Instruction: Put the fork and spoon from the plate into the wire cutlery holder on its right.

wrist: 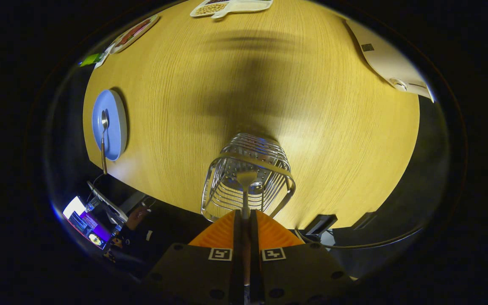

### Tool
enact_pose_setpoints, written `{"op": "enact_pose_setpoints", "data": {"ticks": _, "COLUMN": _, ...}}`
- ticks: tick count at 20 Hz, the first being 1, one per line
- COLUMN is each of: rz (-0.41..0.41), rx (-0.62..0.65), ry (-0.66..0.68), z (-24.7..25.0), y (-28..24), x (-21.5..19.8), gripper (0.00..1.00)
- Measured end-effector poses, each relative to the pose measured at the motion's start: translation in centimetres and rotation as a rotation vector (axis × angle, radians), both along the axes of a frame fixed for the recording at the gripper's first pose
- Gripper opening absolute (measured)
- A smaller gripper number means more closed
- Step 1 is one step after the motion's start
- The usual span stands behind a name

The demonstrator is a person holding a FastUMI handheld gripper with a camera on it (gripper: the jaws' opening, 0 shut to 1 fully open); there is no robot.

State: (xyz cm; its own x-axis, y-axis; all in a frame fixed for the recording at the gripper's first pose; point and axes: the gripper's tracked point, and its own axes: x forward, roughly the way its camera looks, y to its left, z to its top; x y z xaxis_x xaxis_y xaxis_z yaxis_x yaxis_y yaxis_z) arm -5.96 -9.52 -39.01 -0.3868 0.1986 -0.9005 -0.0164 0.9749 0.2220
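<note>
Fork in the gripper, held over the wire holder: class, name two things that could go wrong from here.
1. The gripper pinches the fork by its thin handle; it could swivel or slip and miss the wire cutlery holder.
2. The holder stands near the table edge; a nudge might tip it off.

Camera rides hand-held gripper (244, 220), faces down (close) over table (333, 127).

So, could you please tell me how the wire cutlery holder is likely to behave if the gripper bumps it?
The wire cutlery holder is open thin wire, so probably light and likely to slide on the smooth table. The gripper, shut on the fork, is lowering it inside; a sideways nudge might tip the holder.
</note>
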Motion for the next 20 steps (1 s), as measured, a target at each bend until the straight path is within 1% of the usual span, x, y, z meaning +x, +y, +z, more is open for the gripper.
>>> {"op": "enact_pose_setpoints", "data": {"ticks": 3, "rz": 0.002, "rx": 0.016, "ry": -0.022, "z": 0.2, "y": 0.1, "x": 0.3, "gripper": 0.13}}
{"op": "enact_pose_setpoints", "data": {"ticks": 4, "rz": 0.000, "rx": 0.023, "ry": -0.047, "z": 0.3, "y": 0.3, "x": 0.8, "gripper": 0.17}}
{"op": "enact_pose_setpoints", "data": {"ticks": 5, "rz": -0.003, "rx": 0.033, "ry": -0.091, "z": 0.6, "y": 0.5, "x": 1.5, "gripper": 0.20}}
{"op": "enact_pose_setpoints", "data": {"ticks": 6, "rz": -0.011, "rx": 0.048, "ry": -0.147, "z": 0.9, "y": 0.6, "x": 2.3, "gripper": 0.29}}
{"op": "enact_pose_setpoints", "data": {"ticks": 7, "rz": -0.035, "rx": 0.065, "ry": -0.205, "z": 1.6, "y": 1.0, "x": 3.1, "gripper": 0.32}}
{"op": "enact_pose_setpoints", "data": {"ticks": 9, "rz": -0.091, "rx": 0.107, "ry": -0.327, "z": 3.2, "y": 2.2, "x": 4.8, "gripper": 0.32}}
{"op": "enact_pose_setpoints", "data": {"ticks": 11, "rz": -0.131, "rx": 0.154, "ry": -0.439, "z": 5.3, "y": 3.5, "x": 6.0, "gripper": 0.44}}
{"op": "enact_pose_setpoints", "data": {"ticks": 12, "rz": -0.151, "rx": 0.183, "ry": -0.482, "z": 6.5, "y": 4.9, "x": 6.2, "gripper": 0.49}}
{"op": "enact_pose_setpoints", "data": {"ticks": 13, "rz": -0.170, "rx": 0.214, "ry": -0.516, "z": 7.7, "y": 6.2, "x": 6.4, "gripper": 0.51}}
{"op": "enact_pose_setpoints", "data": {"ticks": 15, "rz": -0.202, "rx": 0.271, "ry": -0.578, "z": 9.4, "y": 9.4, "x": 6.7, "gripper": 0.60}}
{"op": "enact_pose_setpoints", "data": {"ticks": 17, "rz": -0.229, "rx": 0.329, "ry": -0.604, "z": 10.8, "y": 13.0, "x": 6.5, "gripper": 0.61}}
{"op": "enact_pose_setpoints", "data": {"ticks": 20, "rz": -0.211, "rx": 0.415, "ry": -0.600, "z": 12.3, "y": 19.3, "x": 5.6, "gripper": 0.62}}
